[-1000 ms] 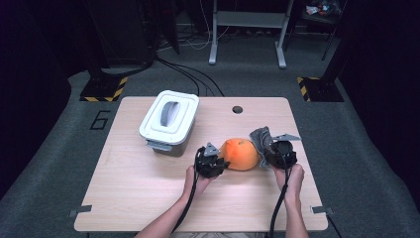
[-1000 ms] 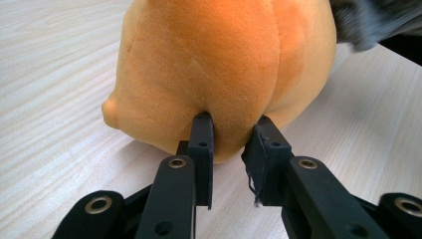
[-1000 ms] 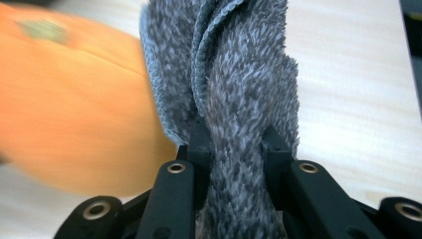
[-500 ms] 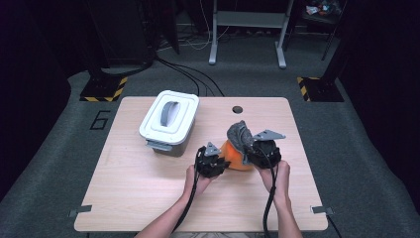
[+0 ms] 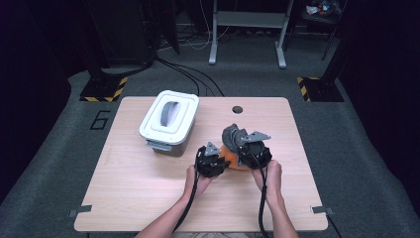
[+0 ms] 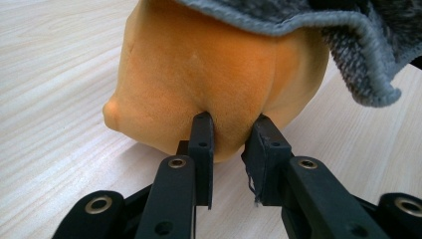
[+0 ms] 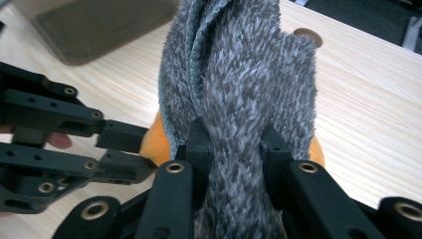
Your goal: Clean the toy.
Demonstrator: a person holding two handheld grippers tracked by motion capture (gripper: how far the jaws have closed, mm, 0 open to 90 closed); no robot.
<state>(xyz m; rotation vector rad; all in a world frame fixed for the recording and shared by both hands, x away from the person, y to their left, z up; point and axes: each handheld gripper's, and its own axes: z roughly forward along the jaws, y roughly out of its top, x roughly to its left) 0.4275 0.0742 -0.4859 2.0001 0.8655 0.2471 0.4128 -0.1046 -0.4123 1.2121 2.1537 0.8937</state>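
Since a second ago, the right hand-held gripper (image 5: 236,141), clamped on the grey cloth (image 5: 232,134), moved left over the orange ball (image 5: 232,159).

High view: pale desk (image 5: 129,198), grey floor, white bin (image 5: 168,119) far left.

Left gripper view: left hand-held gripper (image 6: 233,130) pinches the ball.

Right gripper view: cloth (image 7: 244,94) drapes the ball.

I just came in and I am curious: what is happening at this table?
A person works with two hand-held grippers. The left gripper pinches an orange soft toy that lies on the wooden table. The right gripper holds a grey fuzzy cloth over the toy's top. A white lidded box stands nearby.
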